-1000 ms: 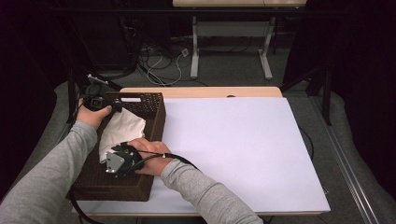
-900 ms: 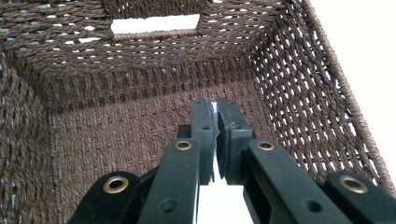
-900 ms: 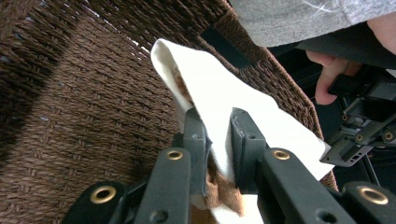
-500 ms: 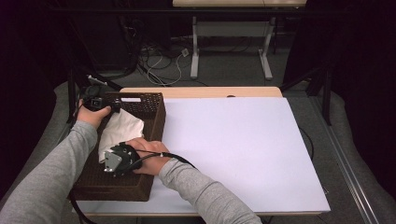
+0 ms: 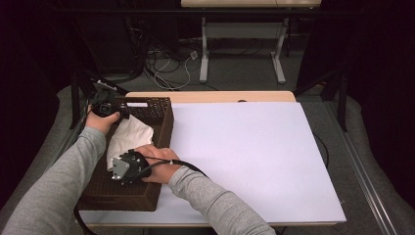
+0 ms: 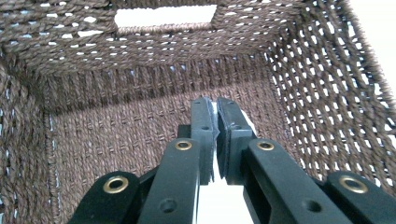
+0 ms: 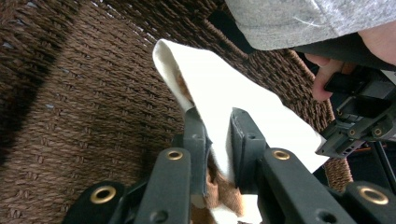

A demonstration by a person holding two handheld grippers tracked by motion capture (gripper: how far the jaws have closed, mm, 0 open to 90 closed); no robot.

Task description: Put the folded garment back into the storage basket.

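Note:
A brown woven basket (image 5: 165, 122) stands at the table's left side with a white cloth (image 5: 129, 134) inside it. My left gripper (image 5: 105, 108) is at the basket's far end. In the left gripper view it (image 6: 215, 105) is shut on a thin edge of the cloth (image 6: 214, 198), facing the basket's wall (image 6: 116, 135). My right gripper (image 5: 122, 169) is lower in the basket, near its middle. In the right gripper view its jaws (image 7: 217, 116) are closed on a fold of the cloth (image 7: 224, 88), which has a brown underside, above the woven floor (image 7: 84, 93).
The white tabletop (image 5: 244, 147) stretches to the right of the basket, with a wooden strip (image 5: 210, 96) along its far edge. Beyond the table are a desk frame (image 5: 204, 54) and loose cables (image 5: 166, 63) on the floor.

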